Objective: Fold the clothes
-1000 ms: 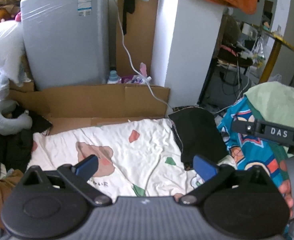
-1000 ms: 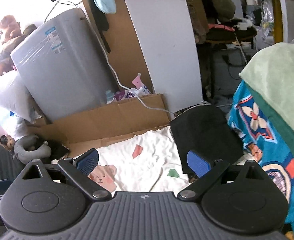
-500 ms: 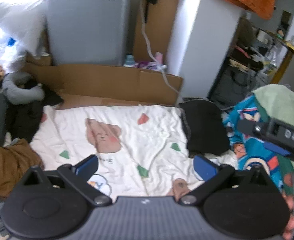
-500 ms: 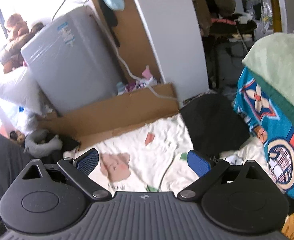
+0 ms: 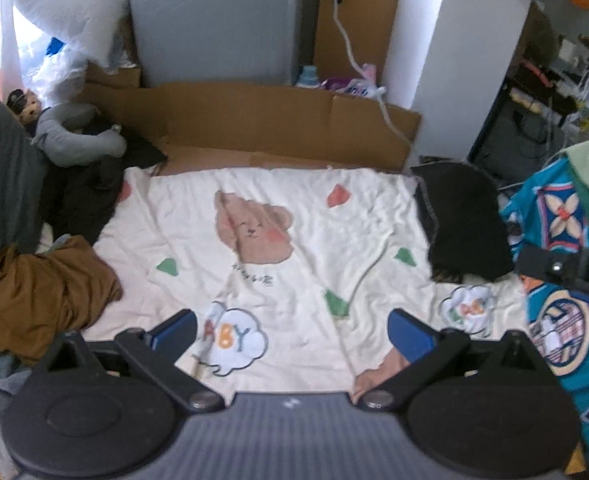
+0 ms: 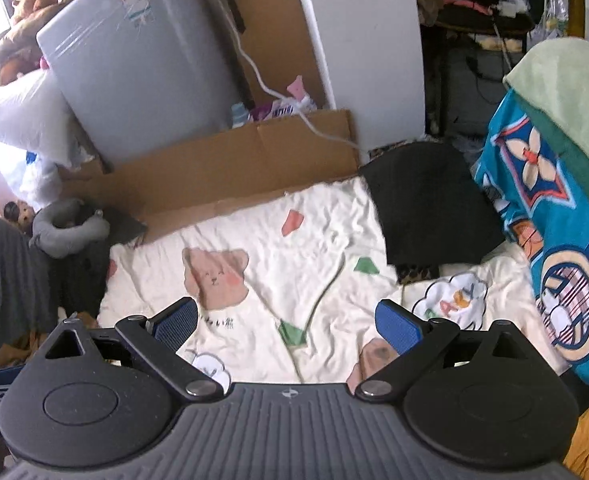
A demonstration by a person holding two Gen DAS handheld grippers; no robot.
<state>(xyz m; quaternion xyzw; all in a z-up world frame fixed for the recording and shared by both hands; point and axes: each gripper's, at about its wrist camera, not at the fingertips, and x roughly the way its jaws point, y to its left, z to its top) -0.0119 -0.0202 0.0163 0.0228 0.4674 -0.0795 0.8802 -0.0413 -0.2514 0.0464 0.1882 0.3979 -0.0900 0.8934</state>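
Note:
A cream sheet with a bear print point(image 5: 278, 264) point(image 6: 278, 272) lies spread flat over the bed. A black garment point(image 5: 460, 224) point(image 6: 426, 208) rests on its far right corner. A brown garment point(image 5: 34, 296) lies crumpled at the sheet's left edge. My left gripper point(image 5: 292, 330) hangs open above the sheet's near part, with nothing between its blue pads. My right gripper point(image 6: 284, 320) is open too, above the same near edge. Part of the right gripper's black body point(image 5: 566, 270) shows at the right of the left wrist view.
A teal patterned blanket point(image 5: 554, 280) point(image 6: 550, 248) under a green cloth is piled on the right. Flat cardboard point(image 5: 250, 120) point(image 6: 230, 172) stands behind the sheet, before a grey appliance point(image 6: 142, 60) and a white pillar. A grey neck pillow point(image 5: 74, 136) and dark clothes lie far left.
Both grippers have tilted down and drawn back, so more of the sheet's near part shows. The left view has swung left, bringing the brown garment into sight. Jaws stayed open.

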